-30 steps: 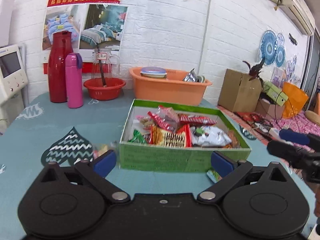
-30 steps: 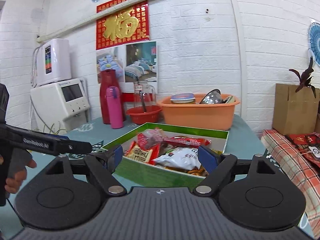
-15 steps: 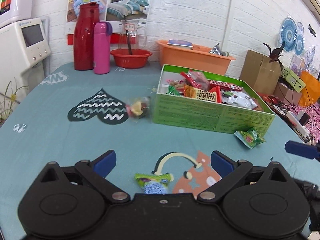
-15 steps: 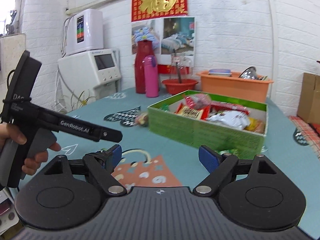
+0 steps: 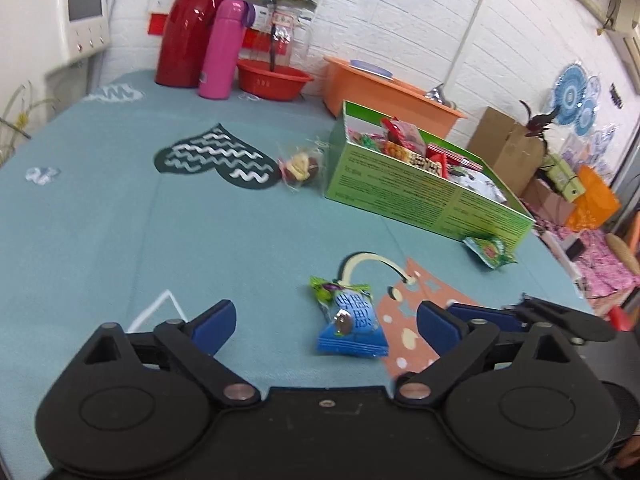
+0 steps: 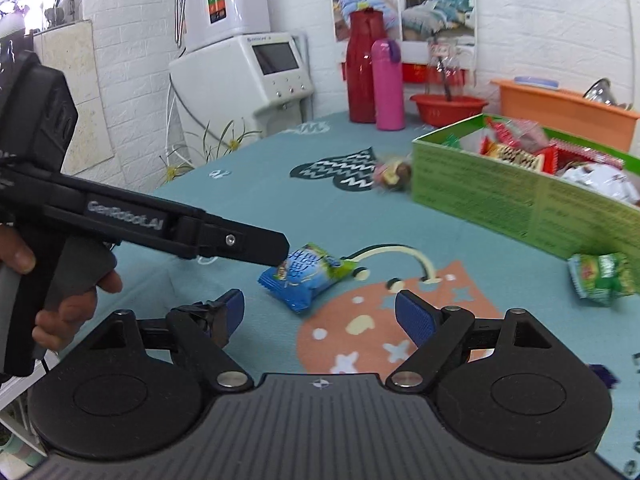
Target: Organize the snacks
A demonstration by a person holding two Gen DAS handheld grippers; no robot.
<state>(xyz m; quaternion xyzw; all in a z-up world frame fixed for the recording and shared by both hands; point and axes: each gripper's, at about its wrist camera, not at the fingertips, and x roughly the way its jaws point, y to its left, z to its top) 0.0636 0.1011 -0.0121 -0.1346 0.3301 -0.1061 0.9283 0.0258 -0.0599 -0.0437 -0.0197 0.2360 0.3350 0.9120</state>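
Observation:
A blue and green snack packet lies on the teal tablecloth, also in the right wrist view. My left gripper is open, low over the table, with the packet between its fingers. My right gripper is open and empty, just short of the same packet. A green snack box full of snacks stands further back, also in the right wrist view. A green packet lies by its front corner. A clear-wrapped snack lies left of the box.
A red flask, pink bottle, red bowl and orange basin stand at the table's back. A white appliance stands at the left. Cardboard boxes and bags lie beyond the right table edge.
Both grippers have pulled back from the green box and lowered toward the blue packet on the table. The left gripper now frames the packet. Both stay open.

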